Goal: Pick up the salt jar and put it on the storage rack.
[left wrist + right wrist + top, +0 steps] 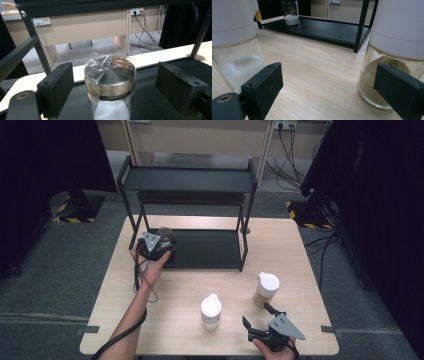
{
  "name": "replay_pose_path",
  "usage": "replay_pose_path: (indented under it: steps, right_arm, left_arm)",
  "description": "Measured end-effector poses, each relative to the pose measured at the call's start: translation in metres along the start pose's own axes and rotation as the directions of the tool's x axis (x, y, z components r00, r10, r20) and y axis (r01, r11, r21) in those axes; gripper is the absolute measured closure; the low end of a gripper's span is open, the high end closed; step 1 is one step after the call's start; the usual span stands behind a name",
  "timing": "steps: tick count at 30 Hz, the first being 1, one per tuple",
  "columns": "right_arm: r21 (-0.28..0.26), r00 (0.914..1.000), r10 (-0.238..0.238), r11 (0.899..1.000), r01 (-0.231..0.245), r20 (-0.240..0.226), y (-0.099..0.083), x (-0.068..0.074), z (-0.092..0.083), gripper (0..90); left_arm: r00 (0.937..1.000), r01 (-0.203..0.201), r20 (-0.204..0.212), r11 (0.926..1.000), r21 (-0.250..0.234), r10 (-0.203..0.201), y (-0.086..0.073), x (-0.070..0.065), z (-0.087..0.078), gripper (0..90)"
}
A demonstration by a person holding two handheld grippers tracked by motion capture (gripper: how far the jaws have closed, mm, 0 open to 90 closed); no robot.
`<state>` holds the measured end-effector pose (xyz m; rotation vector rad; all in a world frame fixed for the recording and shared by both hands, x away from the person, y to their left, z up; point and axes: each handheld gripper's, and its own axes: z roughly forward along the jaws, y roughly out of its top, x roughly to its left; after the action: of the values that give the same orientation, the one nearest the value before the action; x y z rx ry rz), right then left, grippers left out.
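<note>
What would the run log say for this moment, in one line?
left gripper: open around jar on shelf | right gripper: open, empty | white-lidded jars: on table

Light wood desk [165, 315] on grey carpet. A black two-tier shelf rack [190, 180] stands at its 12 o'clock edge, with a foil-capped jar [165, 234] at 9 o'clock on the lower shelf. Two white-lidded jars sit on the desk: white-powder jar [211, 311] at 6 o'clock, brown-powder jar [266, 289] around 4.
</note>
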<state>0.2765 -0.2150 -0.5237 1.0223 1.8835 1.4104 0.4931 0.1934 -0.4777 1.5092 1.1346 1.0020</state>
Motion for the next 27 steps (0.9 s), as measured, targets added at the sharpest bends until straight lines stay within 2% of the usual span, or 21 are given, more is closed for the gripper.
replay_pose_path:
  steps: [16,27]
  right_arm:
    - [0.001,1.0000,-0.007,1.000,0.007,0.001,0.000,0.001,0.000,8.9]
    - [-0.001,0.9999,-0.009,1.000,0.009,0.005,0.000,0.001,0.000,8.9]
  left_arm:
    - [0.9995,-0.022,0.022,0.9995,-0.024,0.023,0.001,-0.006,-0.024,14.6]
    - [0.9988,0.001,0.049,0.9997,-0.025,0.000,-0.006,-0.008,-0.040,14.2]
